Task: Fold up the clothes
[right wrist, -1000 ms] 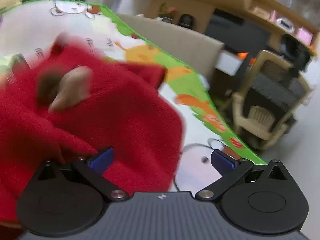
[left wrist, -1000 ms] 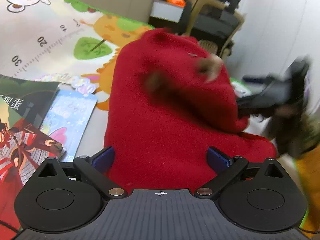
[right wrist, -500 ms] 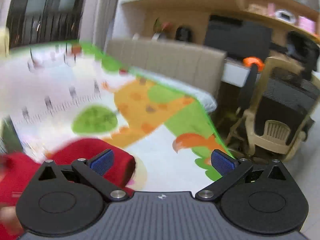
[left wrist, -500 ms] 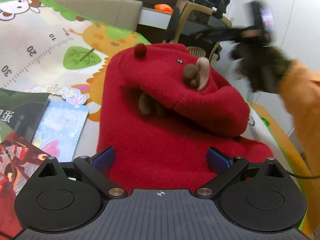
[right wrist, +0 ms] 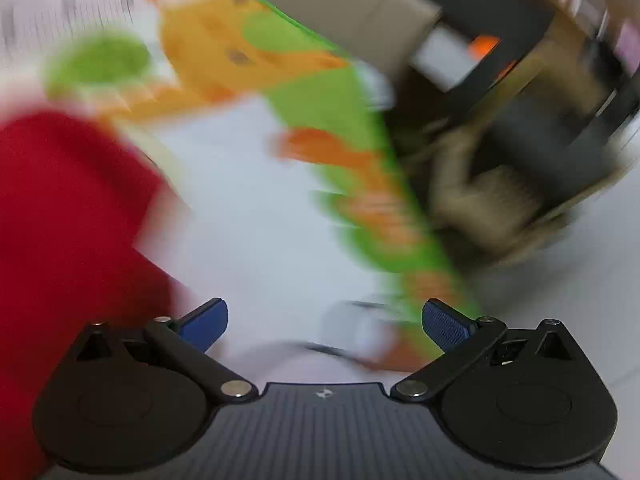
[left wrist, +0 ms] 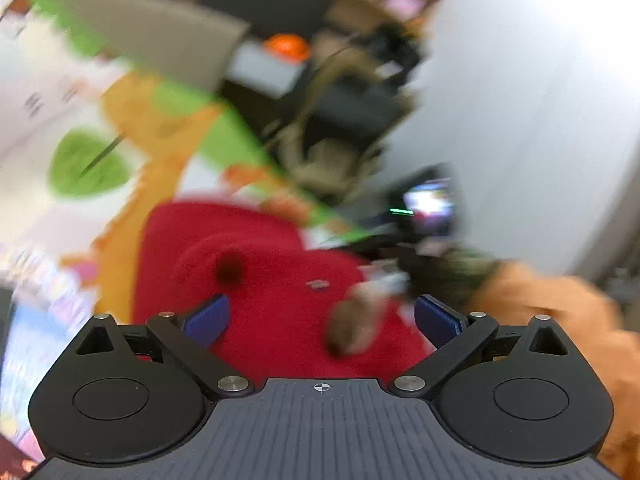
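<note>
A red fleece garment (left wrist: 264, 280) with small brown ears lies on the cartoon play mat (left wrist: 48, 120), blurred by motion. My left gripper (left wrist: 320, 318) hovers open just above its near part, with nothing between the blue pads. In the right wrist view the same red garment (right wrist: 68, 208) fills the left side. My right gripper (right wrist: 324, 320) stands open over bare white mat (right wrist: 256, 208), to the right of the cloth and apart from it. The other gripper's body (left wrist: 428, 204) and an orange sleeve (left wrist: 540, 304) show at the right of the left wrist view.
The mat's green border (right wrist: 360, 160) marks its right edge, with a beige chair (right wrist: 500, 200) and dark furniture beyond. Picture books (left wrist: 24, 344) lie at the mat's left. A beige sofa back (left wrist: 160, 36) and a white wall (left wrist: 540, 100) stand behind.
The red garment has dropped from a raised heap to lie lower on the mat. My right gripper has swung off it to the right. Both views are now motion-blurred.
</note>
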Demonstrator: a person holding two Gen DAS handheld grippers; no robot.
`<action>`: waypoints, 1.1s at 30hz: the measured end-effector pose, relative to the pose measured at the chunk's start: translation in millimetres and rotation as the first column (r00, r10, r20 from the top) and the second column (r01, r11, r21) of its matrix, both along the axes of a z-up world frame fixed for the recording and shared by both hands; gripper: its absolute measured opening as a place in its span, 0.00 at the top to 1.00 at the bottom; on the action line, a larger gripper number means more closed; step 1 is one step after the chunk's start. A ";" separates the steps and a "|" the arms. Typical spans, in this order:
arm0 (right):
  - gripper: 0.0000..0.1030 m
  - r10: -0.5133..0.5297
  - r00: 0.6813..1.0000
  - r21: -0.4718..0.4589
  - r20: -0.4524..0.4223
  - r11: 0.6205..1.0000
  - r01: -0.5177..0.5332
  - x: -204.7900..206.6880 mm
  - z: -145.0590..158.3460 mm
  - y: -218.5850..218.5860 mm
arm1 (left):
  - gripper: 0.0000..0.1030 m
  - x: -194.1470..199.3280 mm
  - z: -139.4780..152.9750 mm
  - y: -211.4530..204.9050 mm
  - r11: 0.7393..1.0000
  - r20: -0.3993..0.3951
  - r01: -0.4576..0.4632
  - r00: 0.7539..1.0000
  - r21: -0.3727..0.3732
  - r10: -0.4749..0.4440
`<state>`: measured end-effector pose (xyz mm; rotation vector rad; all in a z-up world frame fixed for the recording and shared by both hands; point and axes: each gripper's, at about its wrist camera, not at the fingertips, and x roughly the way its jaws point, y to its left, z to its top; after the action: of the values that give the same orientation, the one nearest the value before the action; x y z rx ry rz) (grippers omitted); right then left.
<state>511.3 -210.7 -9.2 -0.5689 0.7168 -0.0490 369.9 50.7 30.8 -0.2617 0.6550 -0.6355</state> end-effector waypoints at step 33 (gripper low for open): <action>0.00 0.023 0.997 0.942 -0.078 0.329 0.067 -280.3 -26.4 -23.7 | 0.01 -61.6 -63.9 64.2 0.977 -0.257 -0.211 0.947 -0.042 0.193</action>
<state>230.9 -234.4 -35.6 0.6253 0.6966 0.3749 308.3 115.0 -33.0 -0.4741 0.8390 -0.4309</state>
